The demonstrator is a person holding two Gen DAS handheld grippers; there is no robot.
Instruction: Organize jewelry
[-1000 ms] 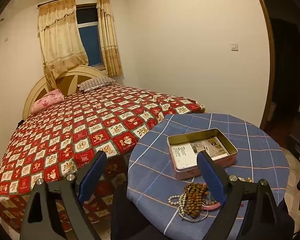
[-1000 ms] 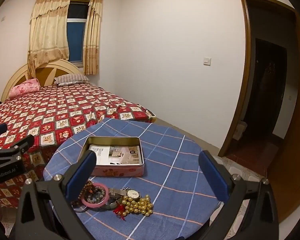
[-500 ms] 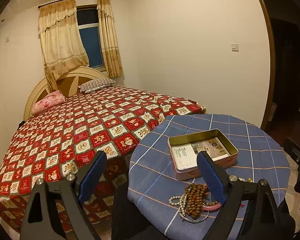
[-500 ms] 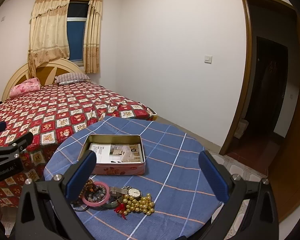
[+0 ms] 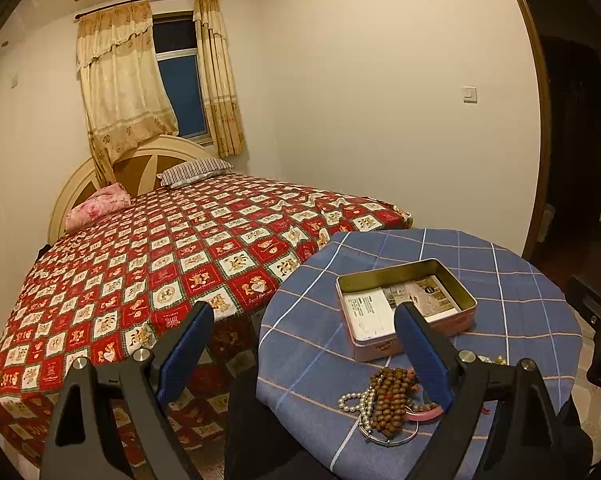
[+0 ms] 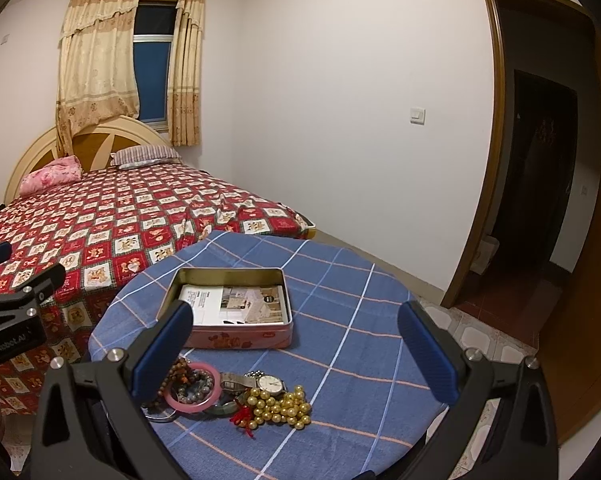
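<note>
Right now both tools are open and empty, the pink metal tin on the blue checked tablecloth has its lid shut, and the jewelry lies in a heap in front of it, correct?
Not quite: the pink metal tin is open, with no lid on it and printed paper showing inside, as the right wrist view shows. The rest holds: both tools, left and right, are open and empty, and the jewelry heap lies on the blue checked tablecloth in front of the tin.

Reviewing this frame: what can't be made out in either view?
- Bracelet pile: left view, the left gripper's right finger covers part; right view, the right gripper's left finger does.
- Tin: the leaflet's print is too small to read.
- Watch: dial too small to read.
</note>
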